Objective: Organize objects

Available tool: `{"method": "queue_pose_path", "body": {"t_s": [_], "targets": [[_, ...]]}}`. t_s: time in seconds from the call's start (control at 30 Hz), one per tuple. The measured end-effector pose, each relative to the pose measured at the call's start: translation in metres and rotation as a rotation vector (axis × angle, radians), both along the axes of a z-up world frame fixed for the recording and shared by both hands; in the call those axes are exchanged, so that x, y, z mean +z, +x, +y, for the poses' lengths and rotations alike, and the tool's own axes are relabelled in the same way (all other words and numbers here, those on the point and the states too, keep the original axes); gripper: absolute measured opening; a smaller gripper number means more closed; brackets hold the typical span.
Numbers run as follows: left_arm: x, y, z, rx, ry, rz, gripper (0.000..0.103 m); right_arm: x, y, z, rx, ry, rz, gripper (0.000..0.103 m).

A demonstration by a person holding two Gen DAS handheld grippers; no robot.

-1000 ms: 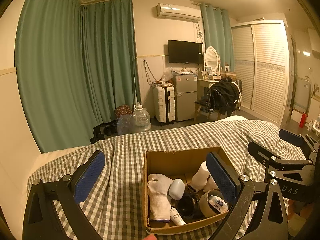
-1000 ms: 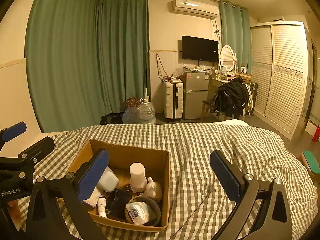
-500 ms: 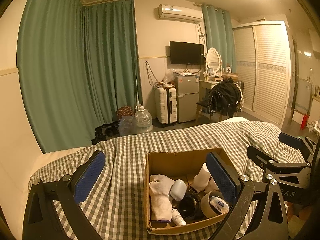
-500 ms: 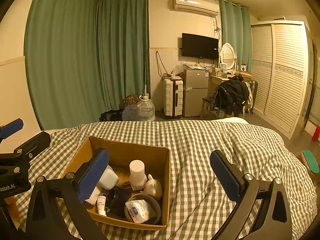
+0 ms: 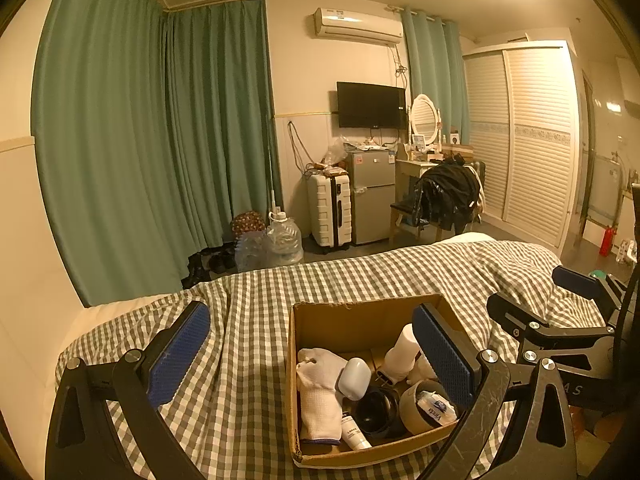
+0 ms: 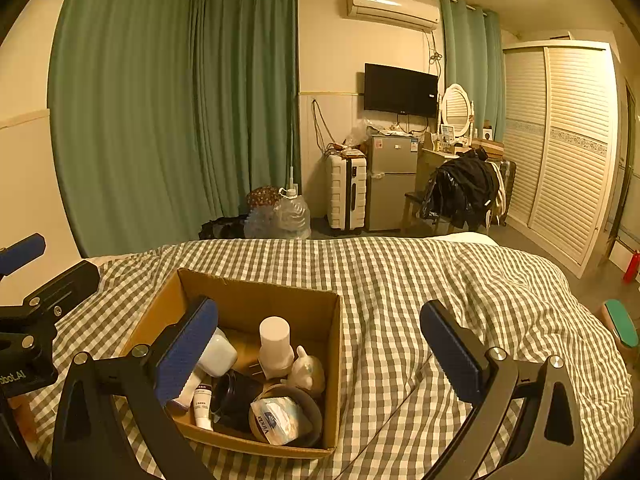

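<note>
An open cardboard box sits on the checked bedspread. It holds a white cloth, a white case, a white bottle, a black cup, a small tube, a tape roll with a tissue pack and a small figurine. My left gripper is open and empty, held above the box's near left part. My right gripper is open and empty, over the box's right wall. Each gripper also shows at the edge of the other's view.
The checked bed fills the foreground. Beyond it stand green curtains, water jugs, a white suitcase, a small fridge, a chair with a black jacket and a louvred wardrobe.
Both views have lifted and drawn back slightly, so the box sits a little lower in frame. Both grippers stay open. Nothing in the box has moved.
</note>
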State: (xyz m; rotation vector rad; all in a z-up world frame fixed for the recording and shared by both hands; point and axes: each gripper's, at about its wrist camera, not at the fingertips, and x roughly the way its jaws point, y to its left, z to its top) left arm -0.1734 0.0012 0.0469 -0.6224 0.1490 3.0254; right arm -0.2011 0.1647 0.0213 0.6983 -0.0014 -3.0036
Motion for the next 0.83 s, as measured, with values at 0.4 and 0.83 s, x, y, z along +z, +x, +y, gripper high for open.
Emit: {"method": "queue_pose_path", "body": {"t_s": [0.4,0.83], "targets": [[0.001,0.0011,0.0003,0.005,-0.001,-0.001,0.103,-0.0004,0.0004,0.0004,-0.001,0.0,-0.004,0.102],[0.0011,0.0011,-0.001,0.004,0.0,-0.006,0.103,0.0016,0.0007,0.0022,0.001,0.007,-0.015,0.101]]}}
